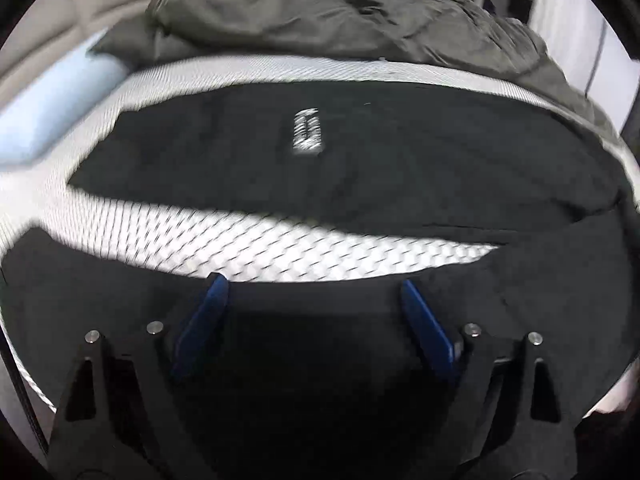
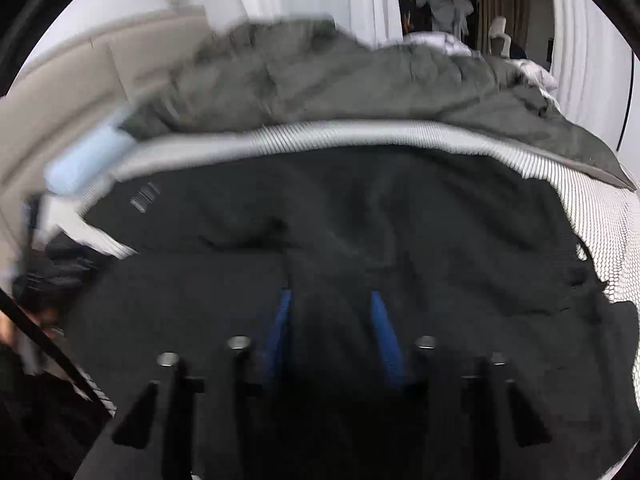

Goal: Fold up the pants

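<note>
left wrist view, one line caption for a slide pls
Open left gripper over black pants spread on a white mesh mattress.

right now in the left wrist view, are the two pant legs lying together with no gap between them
No: a strip of white patterned bed cover shows between the two legs of the black pants.

one pants (image 1: 360,152), one blanket (image 1: 320,12) (rumpled), one pillow (image 1: 52,112)

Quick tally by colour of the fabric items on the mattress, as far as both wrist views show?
Black: 1, the pants
Grey-green: 1, a crumpled blanket
Light blue: 1, a pillow
Total: 3
</note>
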`<action>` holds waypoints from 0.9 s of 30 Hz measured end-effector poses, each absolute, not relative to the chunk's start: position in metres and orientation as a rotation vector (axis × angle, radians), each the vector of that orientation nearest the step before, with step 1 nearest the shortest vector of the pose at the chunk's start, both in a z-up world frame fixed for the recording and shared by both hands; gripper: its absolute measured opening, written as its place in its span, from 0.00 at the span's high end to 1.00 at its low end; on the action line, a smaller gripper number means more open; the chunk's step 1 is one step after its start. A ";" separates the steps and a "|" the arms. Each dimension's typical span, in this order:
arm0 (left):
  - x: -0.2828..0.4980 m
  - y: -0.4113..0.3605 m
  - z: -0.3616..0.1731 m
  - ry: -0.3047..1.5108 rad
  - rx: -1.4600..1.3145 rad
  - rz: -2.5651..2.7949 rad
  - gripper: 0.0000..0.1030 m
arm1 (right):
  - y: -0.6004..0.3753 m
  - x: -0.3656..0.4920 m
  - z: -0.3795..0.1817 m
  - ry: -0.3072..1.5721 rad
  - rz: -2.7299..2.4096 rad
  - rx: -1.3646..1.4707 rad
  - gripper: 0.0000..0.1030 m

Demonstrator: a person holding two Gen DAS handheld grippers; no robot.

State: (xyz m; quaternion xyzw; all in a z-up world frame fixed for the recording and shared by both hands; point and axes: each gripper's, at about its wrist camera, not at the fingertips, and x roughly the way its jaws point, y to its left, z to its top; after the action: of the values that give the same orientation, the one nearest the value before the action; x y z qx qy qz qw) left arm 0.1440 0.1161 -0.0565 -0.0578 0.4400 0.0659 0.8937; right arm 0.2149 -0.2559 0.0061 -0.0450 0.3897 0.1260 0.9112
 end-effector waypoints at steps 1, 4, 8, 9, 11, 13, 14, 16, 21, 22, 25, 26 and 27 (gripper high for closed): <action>0.142 0.120 -0.056 0.904 -0.143 0.124 0.28 | -0.259 0.219 -0.009 0.832 0.243 -0.072 0.63; 0.133 0.137 -0.052 0.888 -0.179 0.091 0.30 | -0.285 0.224 -0.026 0.854 0.218 0.046 0.63; 0.111 0.139 -0.037 0.845 -0.178 0.061 0.29 | -0.275 0.214 -0.012 0.799 0.127 -0.031 0.19; 0.103 0.144 -0.028 0.815 -0.180 0.057 0.25 | -0.269 0.203 -0.006 0.780 0.126 -0.044 0.16; 0.082 0.171 -0.005 0.736 -0.177 0.102 0.13 | -0.263 0.186 0.006 0.744 0.136 -0.037 0.16; 0.069 0.201 0.008 0.698 -0.168 0.180 0.03 | -0.265 0.175 0.010 0.737 0.145 -0.017 0.16; 0.065 0.220 0.014 0.687 -0.166 0.235 0.01 | -0.263 0.171 0.013 0.732 0.151 -0.007 0.16; 0.063 0.262 0.020 0.687 -0.154 0.334 0.01 | -0.257 0.162 0.019 0.714 0.162 0.012 0.16; 0.098 0.351 -0.007 0.891 -0.176 0.379 0.21 | -0.244 0.133 0.024 0.672 0.197 0.028 0.15; 0.104 0.360 -0.014 0.930 -0.209 0.344 0.39 | -0.241 0.130 0.025 0.658 0.198 0.037 0.15; 0.107 0.371 -0.025 0.959 -0.298 0.234 0.63 | -0.233 0.126 0.024 0.650 0.214 0.038 0.15; 0.103 0.368 -0.021 0.930 -0.267 0.244 0.64 | -0.230 0.126 0.023 0.651 0.208 0.022 0.15; 0.097 0.364 -0.015 0.890 -0.235 0.247 0.64 | -0.227 0.127 0.021 0.657 0.193 -0.004 0.15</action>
State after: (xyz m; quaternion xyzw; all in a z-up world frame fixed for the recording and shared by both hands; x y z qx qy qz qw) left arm 0.0971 0.3642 -0.0152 -0.1133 0.4284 0.1190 0.8885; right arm 0.1270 -0.2267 0.0209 -0.0018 0.3219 0.0948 0.9420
